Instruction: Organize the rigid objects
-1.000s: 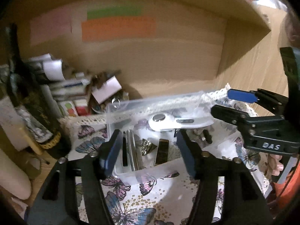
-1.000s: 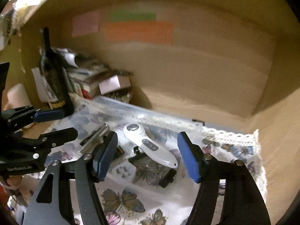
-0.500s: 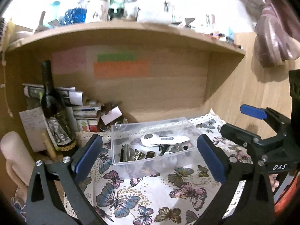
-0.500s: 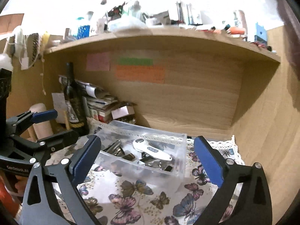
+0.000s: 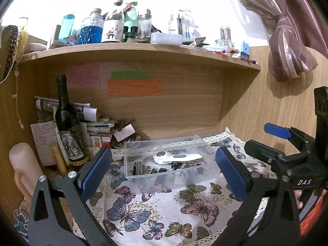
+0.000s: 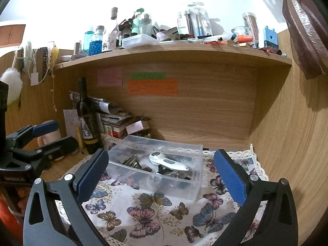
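clear bin loaded, both grippers wide open and empty

the clear plastic bin [image 5: 170,160] stands on the butterfly-print cloth [image 5: 143,211], inside the wooden alcove beneath the shelf [image 5: 139,51]. the bin holds a white handheld device [image 5: 176,157] with a round dark-faced head, lying across the top of several small dark and metallic items [image 5: 143,169]; these are too small to identify individually. in the right wrist view the same bin [image 6: 157,168] sits at an angle, with the white device [image 6: 167,161] pointing toward its right end.

the left gripper [image 5: 163,172] has its jaws spread to full width, blue pads on either side of the bin as seen from its camera, touching nothing and holding nothing. the right gripper [image 6: 162,174] is likewise fully spread and empty, short of the bin. each gripper appears at the edge of the other's view.

left of the bin, a dark wine bottle [image 5: 68,123] stands upright beside a stack of papers and small boxes [image 5: 96,127]. pink, green and orange notes [image 5: 134,87] are stuck to the alcove's back panel. bottles and jars [image 5: 110,27] crowd the top of the shelf. a curtain [image 5: 291,47] hangs at upper right.
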Tool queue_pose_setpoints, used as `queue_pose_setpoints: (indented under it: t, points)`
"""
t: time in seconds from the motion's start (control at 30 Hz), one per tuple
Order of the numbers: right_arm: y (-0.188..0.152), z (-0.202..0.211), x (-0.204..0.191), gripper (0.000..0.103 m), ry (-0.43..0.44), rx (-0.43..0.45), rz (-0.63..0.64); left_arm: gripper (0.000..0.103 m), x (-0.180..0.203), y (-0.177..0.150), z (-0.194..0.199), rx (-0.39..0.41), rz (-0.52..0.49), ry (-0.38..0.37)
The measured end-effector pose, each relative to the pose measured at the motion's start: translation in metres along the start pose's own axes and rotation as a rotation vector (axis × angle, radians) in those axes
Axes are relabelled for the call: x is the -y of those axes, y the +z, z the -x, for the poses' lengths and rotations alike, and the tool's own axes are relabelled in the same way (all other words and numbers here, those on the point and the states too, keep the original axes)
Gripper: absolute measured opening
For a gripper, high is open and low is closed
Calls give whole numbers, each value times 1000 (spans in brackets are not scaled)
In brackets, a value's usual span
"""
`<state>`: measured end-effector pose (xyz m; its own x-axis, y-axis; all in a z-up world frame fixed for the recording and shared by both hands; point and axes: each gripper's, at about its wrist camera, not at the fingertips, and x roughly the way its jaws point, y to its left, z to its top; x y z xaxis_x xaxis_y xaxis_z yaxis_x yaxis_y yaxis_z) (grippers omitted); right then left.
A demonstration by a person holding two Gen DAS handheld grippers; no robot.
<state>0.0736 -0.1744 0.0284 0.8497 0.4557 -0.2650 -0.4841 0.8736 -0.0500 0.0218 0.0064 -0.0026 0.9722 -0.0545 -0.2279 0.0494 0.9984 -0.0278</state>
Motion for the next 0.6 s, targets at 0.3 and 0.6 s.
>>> queue_pose_setpoints:
  t: [0.3, 0.6]
  points:
    - [1, 5, 0, 103, 3, 12, -6, 103, -3, 0, 0, 3, 7, -1]
    - [2, 6, 0, 103, 1, 15, -7, 103, -7, 0, -4, -6, 19, -4]
